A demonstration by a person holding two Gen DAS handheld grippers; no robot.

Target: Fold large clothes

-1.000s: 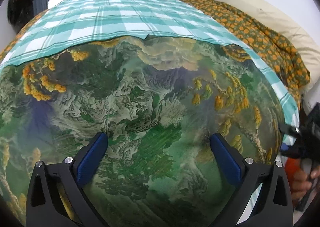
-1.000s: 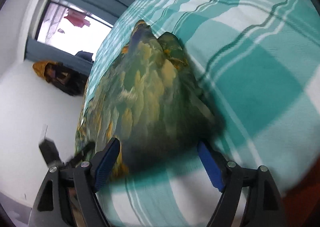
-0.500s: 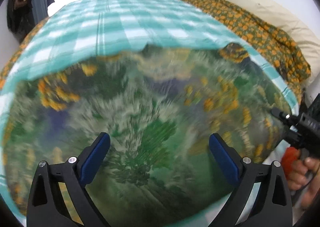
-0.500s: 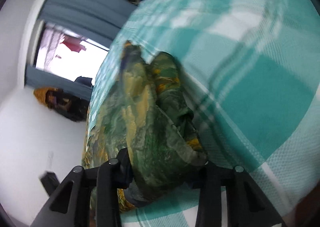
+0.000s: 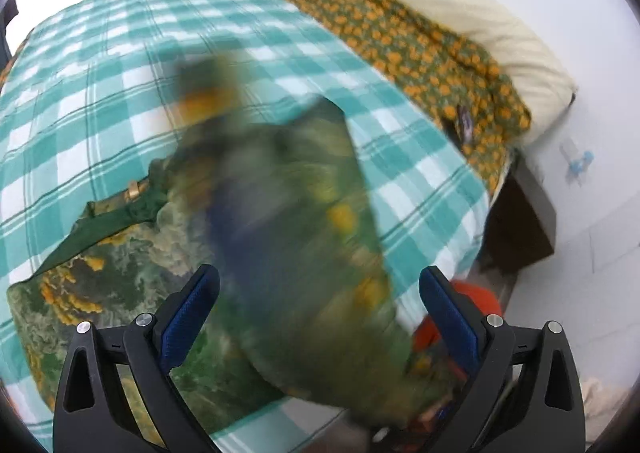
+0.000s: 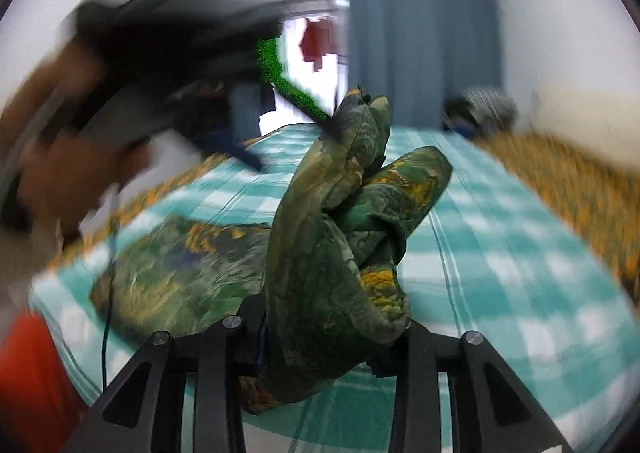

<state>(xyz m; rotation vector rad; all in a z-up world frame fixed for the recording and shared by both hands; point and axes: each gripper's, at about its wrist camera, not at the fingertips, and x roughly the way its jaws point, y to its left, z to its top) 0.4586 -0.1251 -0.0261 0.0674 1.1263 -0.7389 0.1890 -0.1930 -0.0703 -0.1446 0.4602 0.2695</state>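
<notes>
A large green garment with yellow and blue print [image 5: 132, 285] lies on the teal checked bedsheet [image 5: 80, 93]. Its right side [image 5: 296, 237] is lifted and blurred, swinging over the rest. My left gripper [image 5: 318, 317] is open and empty, hovering above the garment. My right gripper [image 6: 328, 333] is shut on a bunched edge of the garment [image 6: 344, 221] and holds it up above the bed. The rest of the garment [image 6: 180, 265] lies flat to its left. The left gripper and the hand holding it [image 6: 100, 101] show blurred at upper left.
An orange flowered blanket [image 5: 420, 49] and a cream pillow [image 5: 480, 13] lie along the bed's right side by the wall. Blue curtains [image 6: 424, 45] and a window are at the far end. A dark cabinet [image 5: 520, 221] stands right of the bed.
My right gripper has shut on the garment's right edge, lifted it and swung it leftward over the garment. My left gripper has risen and pulled back, still open.
</notes>
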